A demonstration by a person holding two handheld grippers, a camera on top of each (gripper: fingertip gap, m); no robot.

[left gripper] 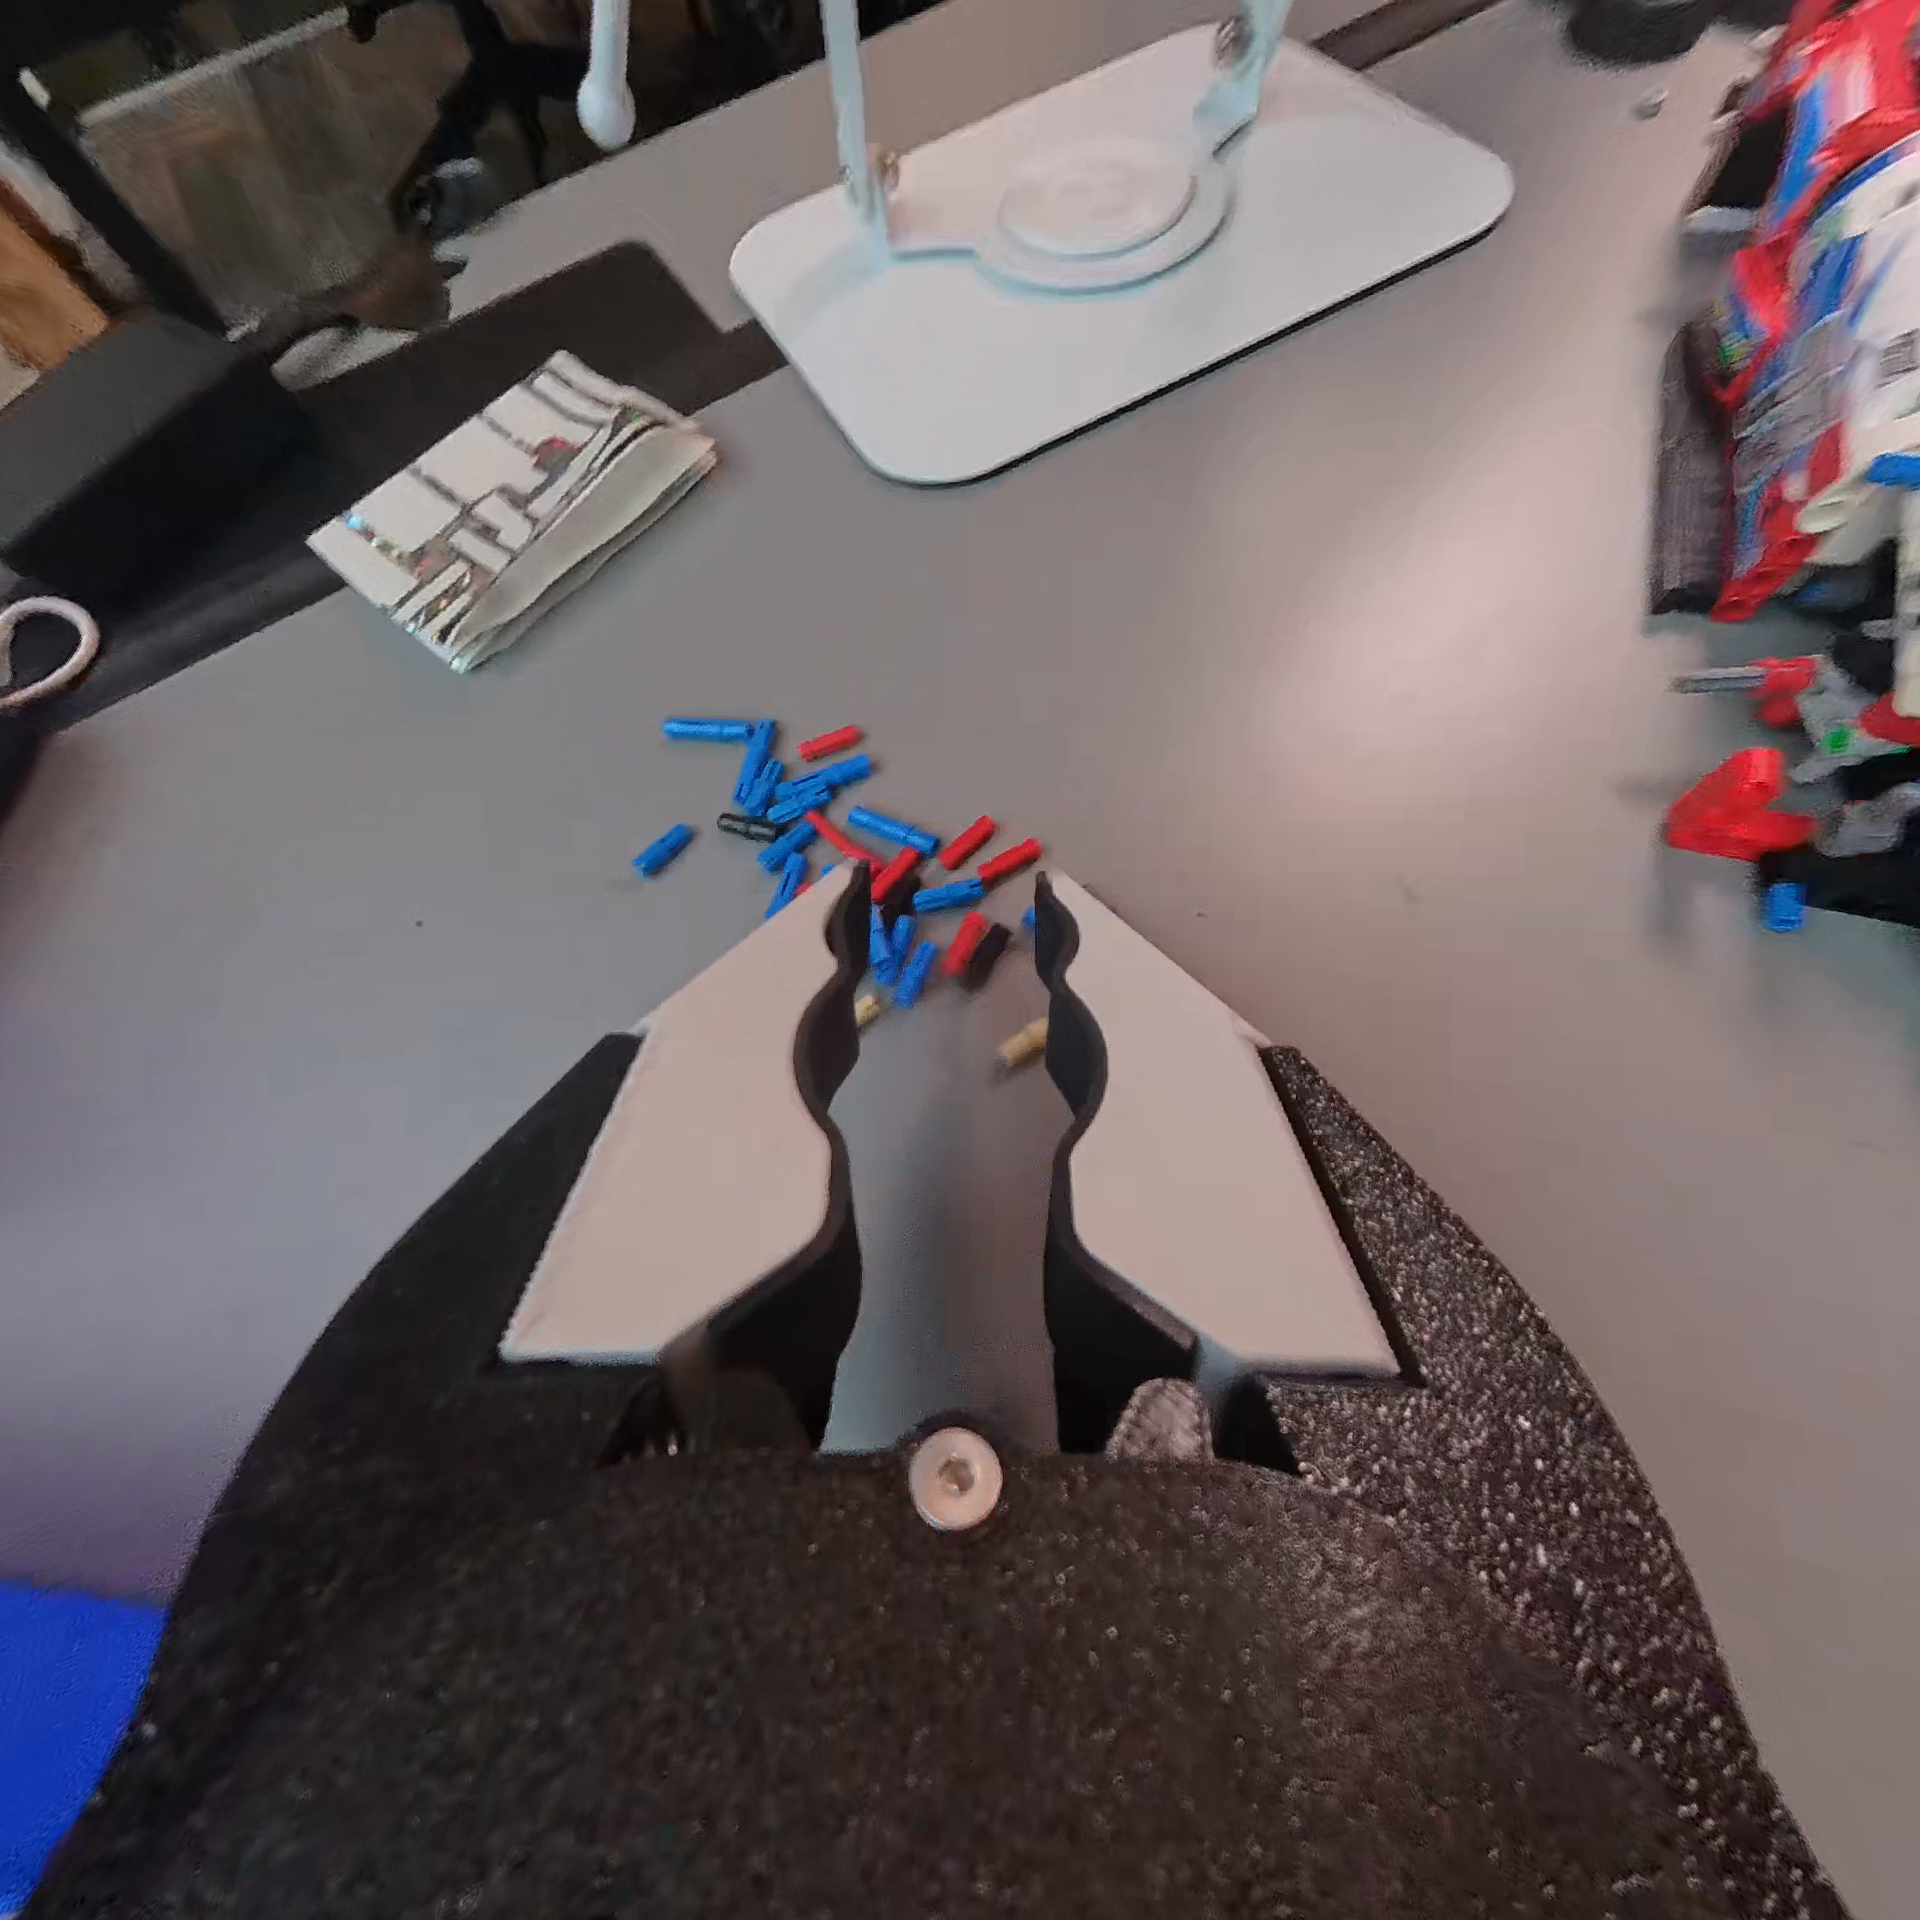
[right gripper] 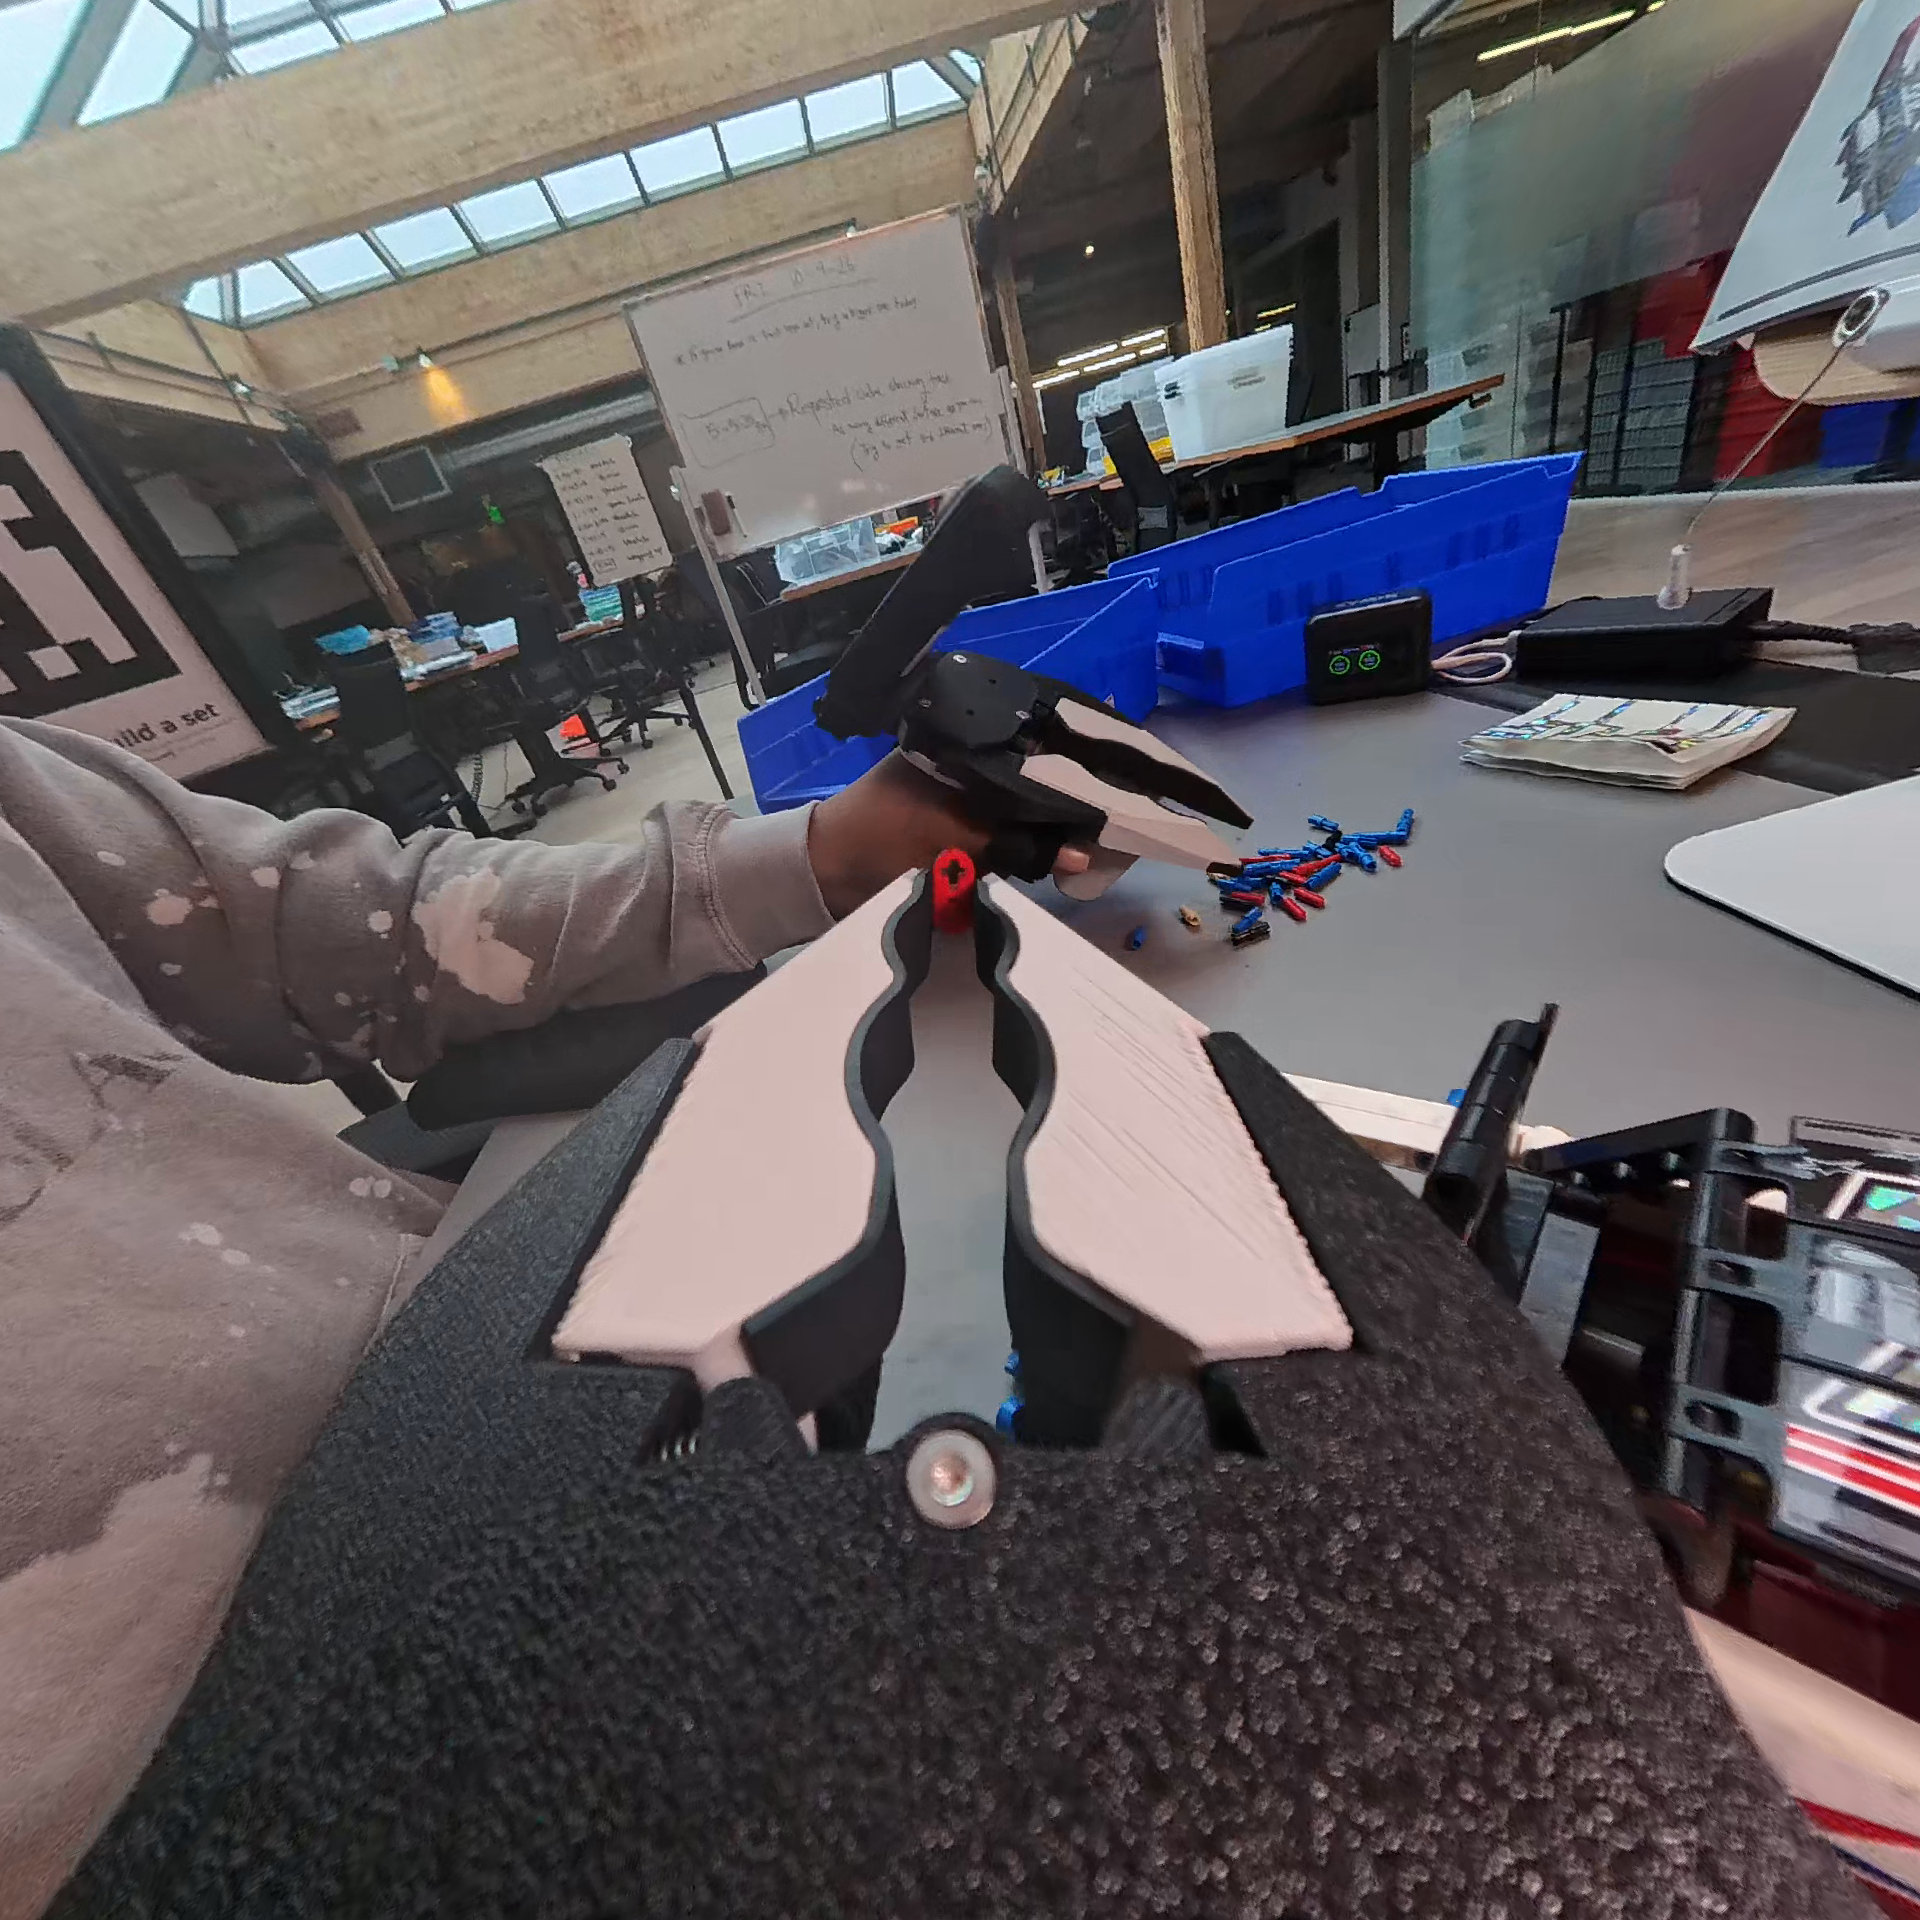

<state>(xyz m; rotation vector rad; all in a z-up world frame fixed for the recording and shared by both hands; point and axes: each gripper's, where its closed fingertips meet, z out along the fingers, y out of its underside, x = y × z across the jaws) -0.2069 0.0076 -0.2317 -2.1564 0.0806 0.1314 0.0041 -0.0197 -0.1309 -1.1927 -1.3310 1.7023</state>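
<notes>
A heap of small blue, red and black toy-brick pins (left gripper: 842, 821) lies on the grey table (left gripper: 1299, 727). My left gripper (left gripper: 948, 891) is open, its tips low over the near edge of the heap, with several pins between them. Two tan pins (left gripper: 1023, 1042) lie just behind. In the right wrist view the left gripper (right gripper: 1231, 847) shows at the same heap (right gripper: 1311, 862), held by a person's hand. My right gripper (right gripper: 953, 899) is shut on a small red connector piece (right gripper: 952, 885) and holds it up in the air, away from the heap.
A folded booklet (left gripper: 520, 509) lies beyond the heap, with a white stand base (left gripper: 1132, 249) behind it. A red, blue and black brick model (left gripper: 1808, 416) stands at the right. Blue bins (right gripper: 1351, 582) and a small black device (right gripper: 1366, 644) sit at the table's far side. Some 25 cm of space lies between my two pairs of fingers.
</notes>
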